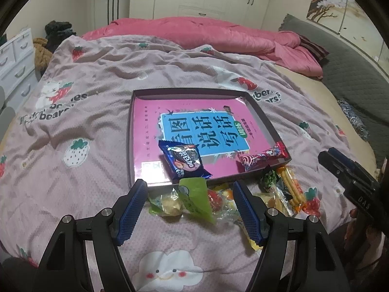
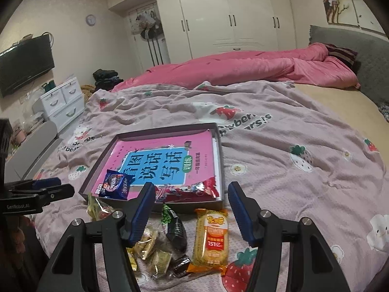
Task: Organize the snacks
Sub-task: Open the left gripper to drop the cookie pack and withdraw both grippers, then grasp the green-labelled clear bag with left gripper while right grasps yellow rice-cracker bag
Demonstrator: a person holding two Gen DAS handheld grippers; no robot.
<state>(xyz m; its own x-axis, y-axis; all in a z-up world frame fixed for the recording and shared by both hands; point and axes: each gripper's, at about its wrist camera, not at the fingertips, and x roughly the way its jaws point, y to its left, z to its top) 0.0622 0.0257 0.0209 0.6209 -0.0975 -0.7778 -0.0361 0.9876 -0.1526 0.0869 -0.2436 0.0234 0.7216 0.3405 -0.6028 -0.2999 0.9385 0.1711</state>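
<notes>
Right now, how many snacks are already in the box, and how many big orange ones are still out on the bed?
Snacks in the box: 2, the blue packet and the red packet
Big orange snack packs on the blanket: 1
Total: 3
The small wrapped snacks heaped in front of the box overlap too much to count.

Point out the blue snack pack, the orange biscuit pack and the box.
Blue snack pack (image 1: pixel 186 161), left wrist view, pack's middle.
Orange biscuit pack (image 2: pixel 212 239), right wrist view, its front label.
Box (image 2: pixel 194 205), right wrist view, near wall.
</notes>
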